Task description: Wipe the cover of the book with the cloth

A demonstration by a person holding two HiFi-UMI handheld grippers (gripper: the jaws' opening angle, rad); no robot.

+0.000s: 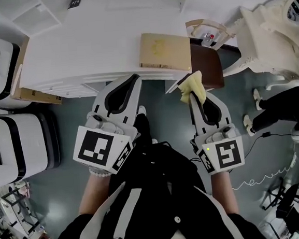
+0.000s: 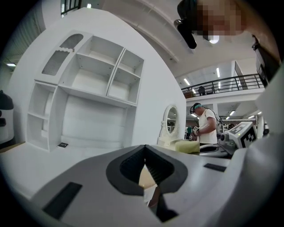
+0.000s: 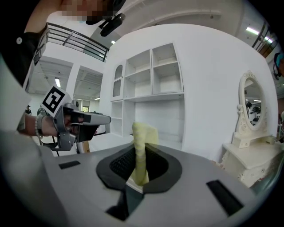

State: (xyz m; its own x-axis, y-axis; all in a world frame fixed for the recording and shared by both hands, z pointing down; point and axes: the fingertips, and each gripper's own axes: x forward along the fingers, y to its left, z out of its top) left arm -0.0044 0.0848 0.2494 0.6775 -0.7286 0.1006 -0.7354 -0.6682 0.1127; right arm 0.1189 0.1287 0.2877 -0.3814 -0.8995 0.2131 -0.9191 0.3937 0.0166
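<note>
closest in, the person's black-clad lap and bare forearms fill the bottom of the head view, and each hand carries a gripper with a marker cube at its rear. the left gripper [image 1: 134,78] points toward the front edge of the white desk [image 1: 96,48]; its jaws are pressed together with nothing between them, and through the small gap under the pads a bit of tan shows. the right gripper [image 1: 196,95] sits beside it, well apart, with its jaws clamped on a pale yellow cloth [image 1: 193,82]; the cloth stands up in a folded strip between the ribbed pads and bunches out past the tips, over the floor just in front of the desk edge. beyond the tips the book [image 1: 158,50] lies flat on the desk near the front edge, tan cover up, between the two grippers' lines and untouched by either. a dark brown flat piece [image 1: 207,67] lies against its right side and overhangs the edge; whether it belongs to the book cannot be told. left of the person stand white and black bins [image 1: 11,149] and a strip of cardboard [image 1: 33,95] leans by the desk. farther back rise the desk's white shelves [image 2: 97,84]. at the right stands a white vanity with an oval mirror [image 1: 272,33], and another person [image 1: 278,107] in dark trousers stands next to it.
</note>
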